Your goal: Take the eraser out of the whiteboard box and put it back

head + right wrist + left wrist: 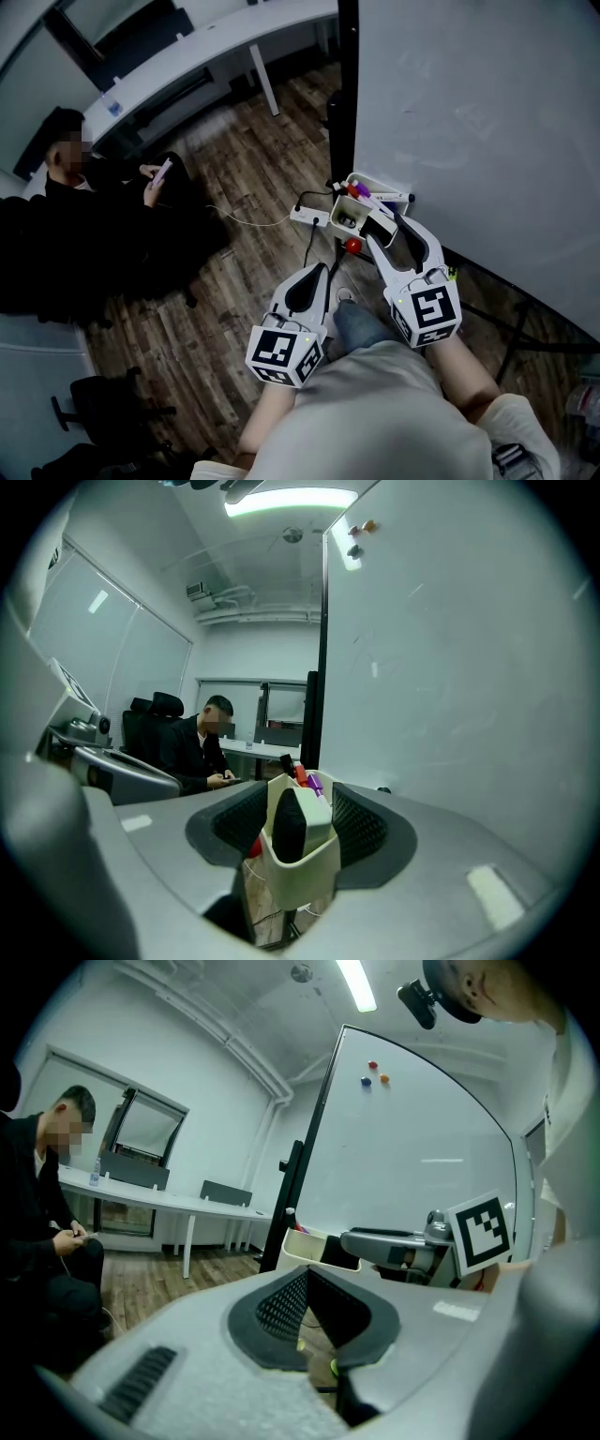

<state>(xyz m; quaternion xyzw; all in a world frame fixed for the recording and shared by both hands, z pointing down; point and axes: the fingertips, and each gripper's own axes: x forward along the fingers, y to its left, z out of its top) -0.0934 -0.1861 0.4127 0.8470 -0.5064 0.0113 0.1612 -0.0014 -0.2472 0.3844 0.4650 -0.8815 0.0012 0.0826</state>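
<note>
Straddling the cream plastic whiteboard box [302,881], our right gripper [300,829] has its jaws apart around the white-backed black-felt eraser [284,822] standing inside; the left gripper [307,1283] has its jaws together, empty. We judge the eraser light and firm: pinch its flat sides.

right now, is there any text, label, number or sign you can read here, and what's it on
No readable words or numbers in any view.
Left marker cube, right marker cube: black-and-white square patterns, no lettering.
Whiteboard: only faint marks, unreadable.
Bottle on the desk: too small to show any print.
</note>
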